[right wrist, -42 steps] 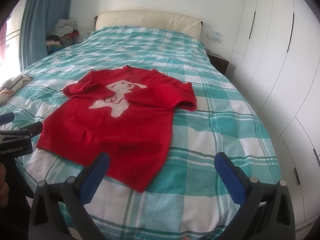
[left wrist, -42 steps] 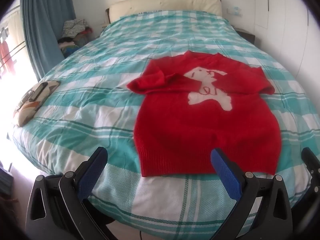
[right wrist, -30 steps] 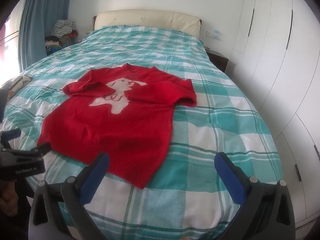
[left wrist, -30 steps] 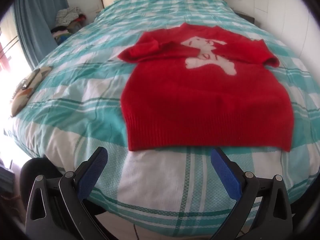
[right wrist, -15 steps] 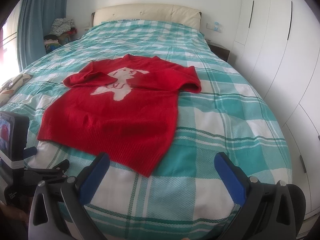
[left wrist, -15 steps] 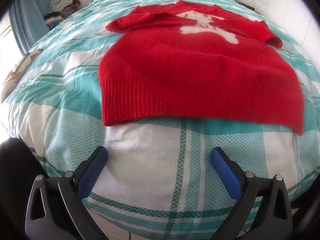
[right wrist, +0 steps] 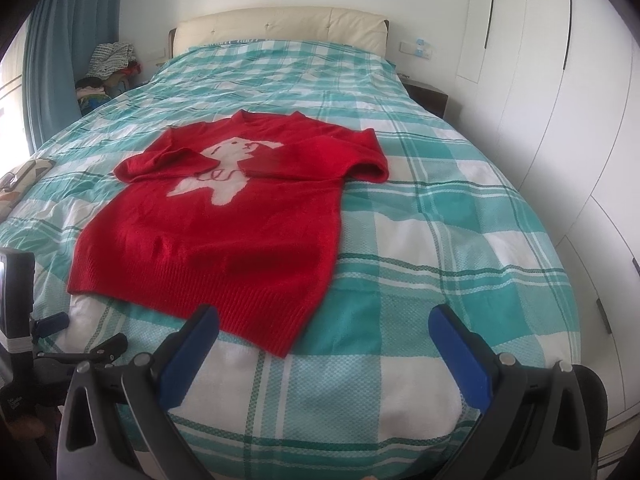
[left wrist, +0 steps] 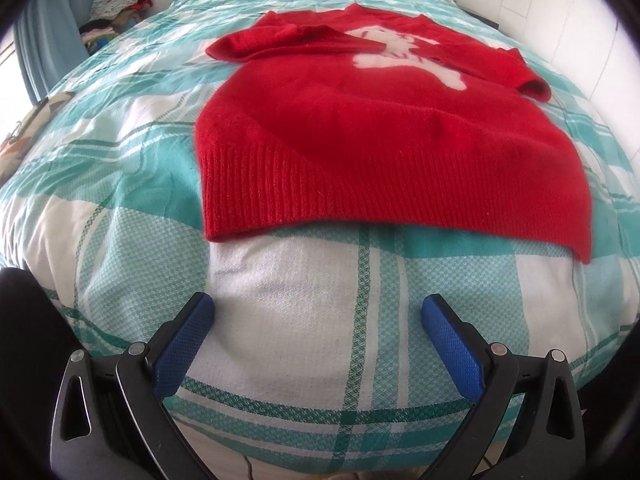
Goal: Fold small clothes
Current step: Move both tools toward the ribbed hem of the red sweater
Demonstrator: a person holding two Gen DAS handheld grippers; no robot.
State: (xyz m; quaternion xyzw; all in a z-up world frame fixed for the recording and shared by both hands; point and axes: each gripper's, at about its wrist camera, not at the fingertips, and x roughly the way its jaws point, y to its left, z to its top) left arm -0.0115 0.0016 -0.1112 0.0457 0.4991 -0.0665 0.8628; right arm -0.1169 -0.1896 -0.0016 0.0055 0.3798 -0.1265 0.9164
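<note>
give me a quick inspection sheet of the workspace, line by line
surface: bed with teal and white checked cover
job's things: red sweater lying flat, both sleeves folded across the chest, hem toward the grippers
clutter: patterned object at the bed's left edge
grippers: left gripper open, just short of the hem; right gripper open, holding nothing
cables: nothing seen
surroundings: white wardrobe, blue curtain, clothes pile, cream headboard
</note>
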